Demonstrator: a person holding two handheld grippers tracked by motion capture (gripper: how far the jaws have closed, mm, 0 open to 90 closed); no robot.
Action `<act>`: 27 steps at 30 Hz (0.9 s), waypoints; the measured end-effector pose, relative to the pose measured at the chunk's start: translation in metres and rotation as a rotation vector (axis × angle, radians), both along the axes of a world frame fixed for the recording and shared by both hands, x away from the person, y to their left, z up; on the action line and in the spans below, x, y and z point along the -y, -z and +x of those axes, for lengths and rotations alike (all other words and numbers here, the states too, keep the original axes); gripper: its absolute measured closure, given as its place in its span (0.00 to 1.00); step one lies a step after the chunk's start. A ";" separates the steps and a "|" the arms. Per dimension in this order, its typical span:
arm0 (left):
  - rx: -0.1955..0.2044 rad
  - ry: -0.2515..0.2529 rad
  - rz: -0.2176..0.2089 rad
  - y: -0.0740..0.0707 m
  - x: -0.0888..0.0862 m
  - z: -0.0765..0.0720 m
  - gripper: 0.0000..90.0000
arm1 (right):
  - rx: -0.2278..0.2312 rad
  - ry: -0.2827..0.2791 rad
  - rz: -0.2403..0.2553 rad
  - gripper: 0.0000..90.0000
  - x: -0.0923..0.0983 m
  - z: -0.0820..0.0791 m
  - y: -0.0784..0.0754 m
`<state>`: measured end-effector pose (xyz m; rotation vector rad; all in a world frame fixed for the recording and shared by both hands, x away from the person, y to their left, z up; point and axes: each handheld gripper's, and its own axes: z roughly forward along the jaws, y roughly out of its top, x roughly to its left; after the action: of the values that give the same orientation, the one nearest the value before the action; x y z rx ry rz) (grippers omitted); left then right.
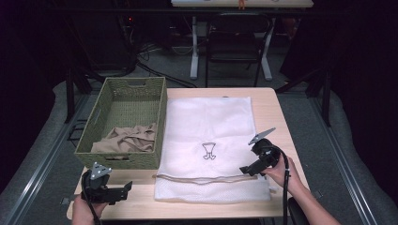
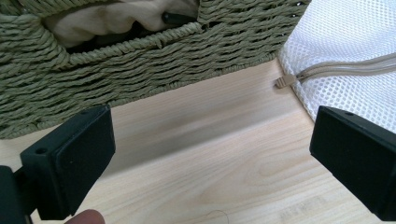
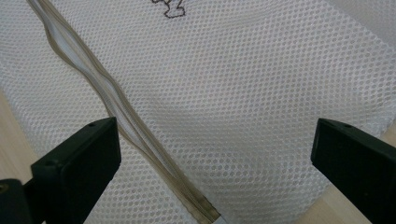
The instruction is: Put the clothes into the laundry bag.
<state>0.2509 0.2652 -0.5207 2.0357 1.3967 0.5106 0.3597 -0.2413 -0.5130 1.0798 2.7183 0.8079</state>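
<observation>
My left hand-held gripper point(image 1: 126, 189) sits low over the near left corner of the tabletop point(image 1: 270, 101), its jaws spread wide with nothing between them, just near of the woven basket point(image 1: 109, 98). My right hand-held gripper point(image 1: 245, 169) hovers over the near right part of the white mesh bag point(image 1: 206, 122), jaws likewise released and empty. The bag lies flat in the middle of the tabletop, just right of the basket, its beige zipper point(image 1: 202, 179) running along the near edge. The zipper's pull is hard to make out. A tan cloth point(image 1: 126, 138) lies bunched in the basket, the basket's near wall hiding its lower part
</observation>
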 end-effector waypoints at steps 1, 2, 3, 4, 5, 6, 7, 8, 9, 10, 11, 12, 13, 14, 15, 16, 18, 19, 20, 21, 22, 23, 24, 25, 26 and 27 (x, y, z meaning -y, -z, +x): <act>0.000 -0.001 0.001 0.000 0.000 0.000 0.00 | 0.000 -0.001 0.001 0.01 0.000 0.000 0.000; -0.002 0.000 -0.001 0.000 -0.001 0.000 0.00 | 0.001 -0.001 0.002 0.01 0.000 0.000 0.000; -0.001 -0.001 -0.004 0.000 -0.001 0.000 0.00 | 0.000 0.003 0.002 0.01 0.000 0.000 0.000; -0.003 0.001 -0.003 0.000 -0.001 0.000 0.00 | 0.001 0.001 0.002 0.01 0.000 0.000 0.000; -0.002 0.000 -0.004 0.000 -0.002 0.000 0.00 | 0.002 -0.001 0.004 0.01 0.000 0.000 0.000; -0.002 0.001 -0.007 0.000 -0.002 -0.001 0.00 | 0.001 0.000 0.003 0.01 0.000 0.000 0.000; -0.003 0.001 -0.007 0.000 -0.002 0.000 0.00 | 0.000 0.000 0.002 0.01 0.000 0.000 -0.001; -0.004 0.001 -0.006 0.000 -0.002 0.000 0.00 | 0.000 -0.001 0.002 0.01 -0.001 0.000 0.000; -0.004 0.002 -0.006 0.000 -0.002 0.000 0.00 | -0.002 0.000 0.006 0.02 -0.002 0.000 0.000; -0.004 0.003 -0.007 0.000 -0.002 0.000 0.00 | -0.001 -0.003 0.006 0.02 -0.002 0.000 0.000; -0.006 0.003 -0.007 0.000 -0.002 0.000 0.00 | 0.002 -0.006 0.001 0.02 -0.002 0.000 0.000; -0.007 0.006 -0.007 0.000 -0.002 0.000 0.00 | -0.003 0.000 0.004 0.02 -0.003 -0.001 0.000; -0.008 0.006 -0.008 0.000 -0.002 0.000 0.00 | 0.000 -0.007 0.003 0.02 -0.003 0.000 0.000; -0.008 0.006 -0.008 0.000 -0.002 0.000 0.00 | 0.001 -0.010 -0.001 0.02 -0.004 0.000 0.000; -0.009 0.007 -0.009 0.000 -0.002 0.000 0.00 | 0.001 -0.011 0.002 0.02 -0.004 0.000 0.000; -0.009 0.007 -0.009 0.001 -0.001 0.000 0.00 | -0.001 -0.011 0.002 0.02 -0.005 0.000 -0.001; -0.009 0.010 -0.009 0.001 -0.001 0.001 0.00 | 0.002 -0.014 0.003 0.02 -0.006 -0.001 -0.001; -0.013 0.013 -0.008 0.001 0.000 0.001 0.00 | 0.003 -0.019 0.004 0.02 -0.006 0.000 -0.001; -0.013 0.014 -0.007 0.001 0.000 0.001 0.00 | 0.005 -0.020 0.005 0.02 -0.007 -0.001 -0.002; -0.015 0.016 -0.009 0.001 0.000 0.001 0.00 | 0.004 -0.018 0.009 0.02 -0.008 -0.001 -0.002; -0.015 0.017 -0.008 0.001 0.000 0.001 0.00 | 0.010 -0.029 0.005 0.02 -0.008 0.000 -0.002; -0.017 0.017 -0.007 0.001 0.000 0.002 0.00 | 0.007 -0.027 0.005 0.02 -0.009 -0.001 -0.003; -0.018 0.018 -0.008 0.001 0.001 0.002 0.00 | 0.010 -0.031 0.007 0.02 -0.010 -0.001 -0.003; -0.018 0.019 -0.007 0.002 0.001 0.002 0.00 | 0.013 -0.034 0.006 0.02 -0.010 -0.001 -0.004; -0.020 0.019 -0.008 0.002 0.001 0.002 0.00 | 0.015 -0.035 0.009 0.02 -0.011 -0.001 -0.004; -0.020 0.020 -0.010 0.002 0.001 0.002 0.00 | 0.014 -0.037 0.010 0.02 -0.012 -0.001 -0.004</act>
<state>0.2533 0.2647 -0.5228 2.0499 1.3859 0.4750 0.3589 -0.2291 -0.5088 1.0248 2.7332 0.8320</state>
